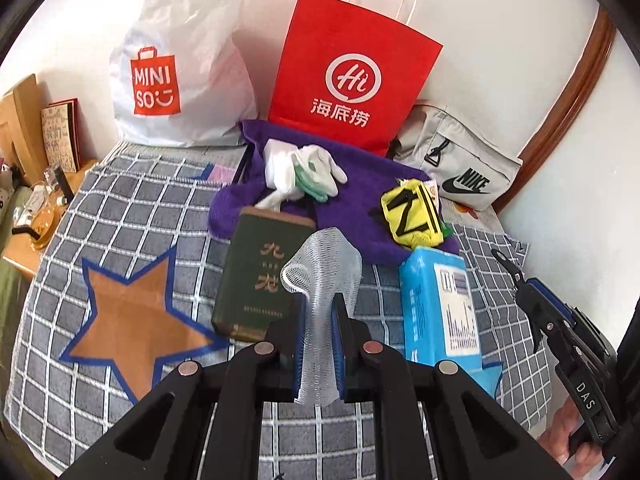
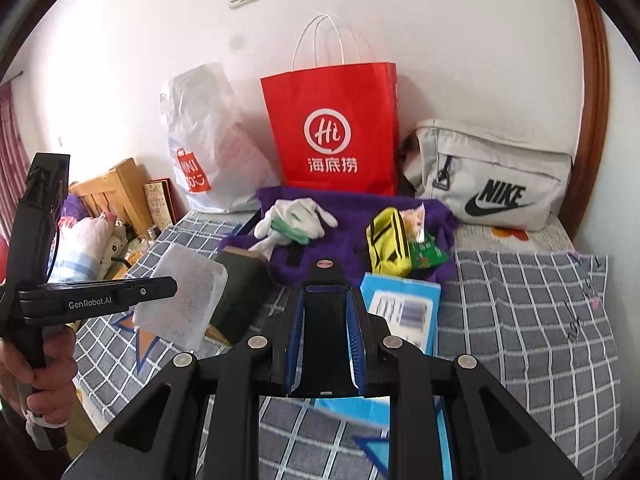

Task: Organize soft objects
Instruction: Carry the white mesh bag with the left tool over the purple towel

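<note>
My left gripper point(image 1: 318, 312) is shut on a white mesh cloth point(image 1: 324, 276) and holds it above the checked bedspread; it also shows in the right wrist view point(image 2: 182, 292). My right gripper point(image 2: 325, 276) is open and empty, above a blue tissue pack point(image 2: 404, 312). On a purple towel point(image 1: 352, 208) lie white gloves point(image 1: 304, 172) and a yellow pouch point(image 1: 412, 216). The left gripper body point(image 2: 96, 300) shows at the left of the right wrist view.
A dark green book point(image 1: 260, 276) lies beside the towel. A red paper bag point(image 1: 352, 76), a white Miniso bag point(image 1: 176, 76) and a grey Nike bag point(image 1: 460, 164) stand against the wall. A wooden side table point(image 1: 36, 216) is at the left.
</note>
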Demonstrator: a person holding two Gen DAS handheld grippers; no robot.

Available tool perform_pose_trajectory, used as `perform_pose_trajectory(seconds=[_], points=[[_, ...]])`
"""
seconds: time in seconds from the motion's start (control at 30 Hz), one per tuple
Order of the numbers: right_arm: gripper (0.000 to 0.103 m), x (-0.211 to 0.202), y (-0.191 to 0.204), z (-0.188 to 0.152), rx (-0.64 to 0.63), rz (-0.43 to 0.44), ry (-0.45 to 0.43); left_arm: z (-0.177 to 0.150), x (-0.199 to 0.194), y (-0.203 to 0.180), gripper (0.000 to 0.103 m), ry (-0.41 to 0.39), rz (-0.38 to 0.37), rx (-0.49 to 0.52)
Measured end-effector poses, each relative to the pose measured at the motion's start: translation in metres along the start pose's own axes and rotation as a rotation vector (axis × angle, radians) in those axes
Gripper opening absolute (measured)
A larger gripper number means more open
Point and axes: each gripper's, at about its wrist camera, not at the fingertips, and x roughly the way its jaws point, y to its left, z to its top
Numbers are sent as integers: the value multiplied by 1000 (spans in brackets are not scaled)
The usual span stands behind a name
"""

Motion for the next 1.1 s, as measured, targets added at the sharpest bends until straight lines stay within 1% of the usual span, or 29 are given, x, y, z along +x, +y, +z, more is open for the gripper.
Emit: perform_pose_trajectory(seconds=[0.27, 0.4, 0.63, 0.87, 1.1], points=[[22, 30, -5, 26, -11, 23, -9, 29, 20, -4, 12, -7, 11, 7], [22, 50, -12, 36, 13, 58, 2, 47, 29, -7, 12, -14, 15, 10], [22, 85, -13, 54, -3, 71, 11, 74, 48, -11, 12, -20, 23, 23], [22, 121, -19, 74, -14, 79, 18, 98, 72, -9, 12, -14, 23, 10], [22, 162, -27, 84, 1, 98, 70, 120, 101, -14, 12, 5, 17, 22]])
